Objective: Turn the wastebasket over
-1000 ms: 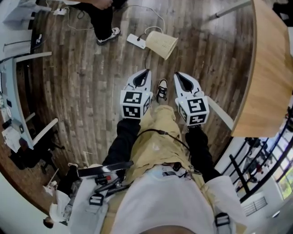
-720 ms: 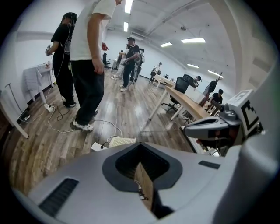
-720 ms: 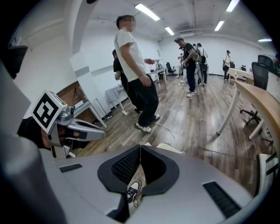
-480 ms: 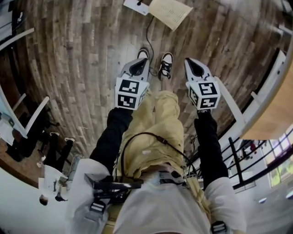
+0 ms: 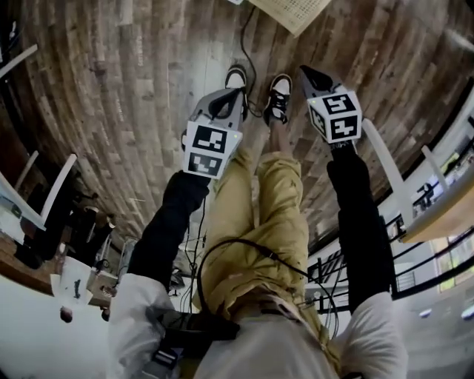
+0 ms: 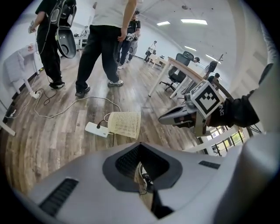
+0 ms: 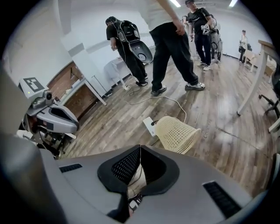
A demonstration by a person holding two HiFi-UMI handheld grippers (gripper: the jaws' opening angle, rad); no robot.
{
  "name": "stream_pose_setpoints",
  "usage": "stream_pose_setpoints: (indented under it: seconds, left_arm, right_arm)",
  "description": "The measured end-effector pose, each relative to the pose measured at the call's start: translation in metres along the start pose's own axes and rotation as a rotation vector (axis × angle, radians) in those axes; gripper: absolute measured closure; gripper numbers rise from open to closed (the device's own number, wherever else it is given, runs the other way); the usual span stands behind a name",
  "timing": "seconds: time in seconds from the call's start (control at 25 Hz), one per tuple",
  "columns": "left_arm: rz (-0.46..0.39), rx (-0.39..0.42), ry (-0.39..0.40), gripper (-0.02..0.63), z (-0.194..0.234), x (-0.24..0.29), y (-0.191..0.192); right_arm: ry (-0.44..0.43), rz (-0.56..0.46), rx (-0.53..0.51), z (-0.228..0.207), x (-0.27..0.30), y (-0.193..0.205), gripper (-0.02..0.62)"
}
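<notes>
Nothing is done yet: the wastebasket lies on its side at twelve o'clock, untouched. Left gripper and right gripper are both closed and empty.

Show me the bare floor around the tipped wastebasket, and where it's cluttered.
Bare floor lies between the wastebasket and the table leg, at its open end. The opposite side is crowded: the power strip lies beside it, its cable looping beyond.
</notes>
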State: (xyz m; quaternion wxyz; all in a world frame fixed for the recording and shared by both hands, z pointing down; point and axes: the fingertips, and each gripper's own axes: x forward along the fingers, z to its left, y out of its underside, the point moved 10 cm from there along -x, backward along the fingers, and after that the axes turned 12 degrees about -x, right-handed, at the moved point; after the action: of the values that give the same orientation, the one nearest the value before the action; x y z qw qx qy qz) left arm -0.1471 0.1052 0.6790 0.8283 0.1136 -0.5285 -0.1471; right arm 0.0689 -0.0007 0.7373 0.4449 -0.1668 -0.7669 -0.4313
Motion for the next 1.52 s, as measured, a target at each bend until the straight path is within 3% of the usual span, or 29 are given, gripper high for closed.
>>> stream_pose_setpoints:
  seconds: [0.2,0.44,0.56,0.76,0.96,1.16,1.52]
  left_arm:
    - [0.004,0.001,0.026,0.604,0.01,0.038,-0.016]
    - [0.072,-0.052,-0.007,0.604,0.034,0.076,-0.02]
    - [0.092,-0.09,-0.016,0.604,0.054,0.092,-0.018]
    - [0.1,-0.069,-0.101,0.604,0.083,0.112,-0.018]
    - [0.06,-0.138,-0.073,0.604,0.092,0.126,-0.023]
    - [0.039,-0.134,-0.12,0.603,0.099,0.134,-0.022]
    - [0.058,-0.116,-0.104,0.603,0.099,0.133,-0.006]
  right_arm:
    - [-0.027,0.023,0.02,-0.008,0.039,-0.003,0.575]
    - [-0.017,0.082,0.071,-0.032,0.079,0.005,0.575]
    - [0.017,0.108,0.104,-0.049,0.099,0.015,0.574]
    - [0.065,0.112,0.14,-0.077,0.131,0.027,0.574]
    - [0.129,0.125,0.246,-0.101,0.15,0.042,0.568]
    - [0.206,0.121,0.321,-0.126,0.164,0.055,0.478]
    - [0.238,0.074,0.414,-0.16,0.184,0.066,0.443]
